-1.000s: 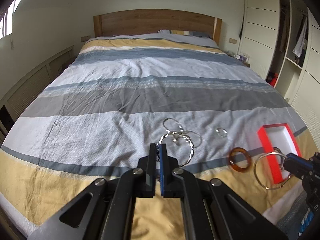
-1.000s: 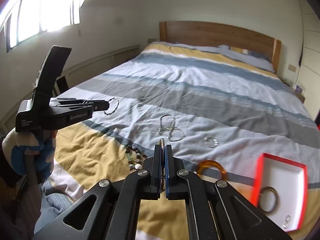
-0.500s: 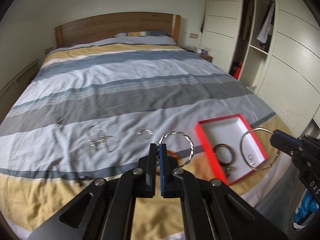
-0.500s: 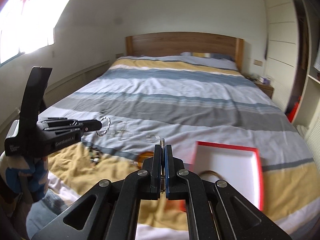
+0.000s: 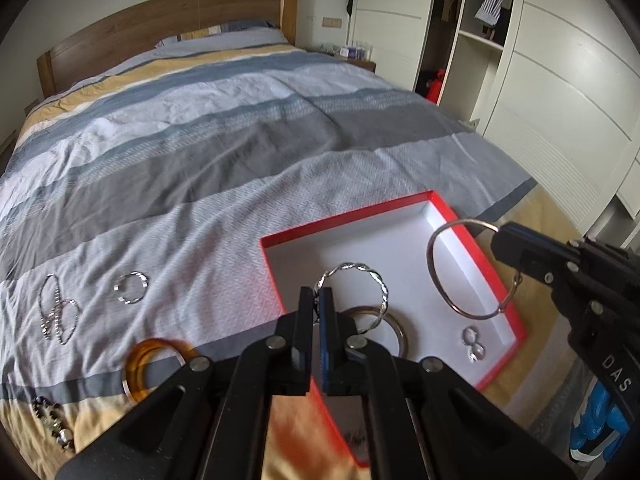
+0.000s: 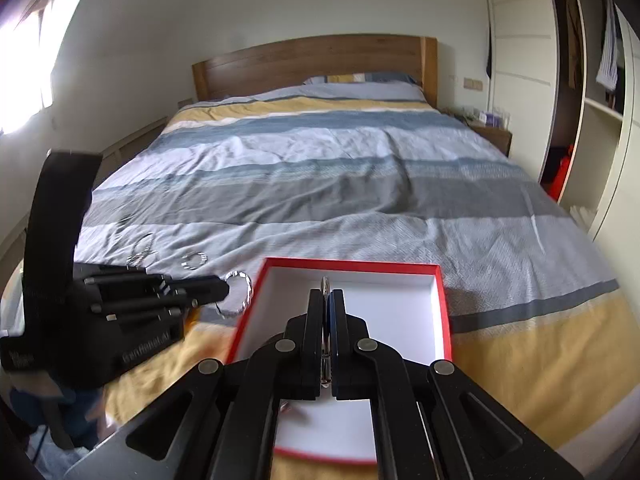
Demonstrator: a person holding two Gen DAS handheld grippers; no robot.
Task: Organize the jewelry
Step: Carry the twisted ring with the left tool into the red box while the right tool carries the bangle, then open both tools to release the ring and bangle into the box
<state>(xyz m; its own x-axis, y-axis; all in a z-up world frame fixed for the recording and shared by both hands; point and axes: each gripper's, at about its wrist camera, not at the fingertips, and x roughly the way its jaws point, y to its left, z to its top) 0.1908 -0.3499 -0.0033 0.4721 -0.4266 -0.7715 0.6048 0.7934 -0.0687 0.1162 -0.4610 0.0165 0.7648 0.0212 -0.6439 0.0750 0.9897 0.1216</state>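
Holding 2 bangles over red-rimmed white shallow box [image 5: 486, 266].
L gripper [image 5: 316, 300] pinches twisted silver bangle [image 5: 378, 282], R gripper [image 6: 330, 300] pinches plain thin metal bangle [image 5: 434, 272]; 3 pcs inside box, bedspread [image 5: 240, 128] beyond rim open.

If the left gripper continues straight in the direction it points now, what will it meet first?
Probably the white floor of the red box, near the dark bangle lying there. The left gripper, shut on the twisted silver bangle, points down over it; depth is uncertain.
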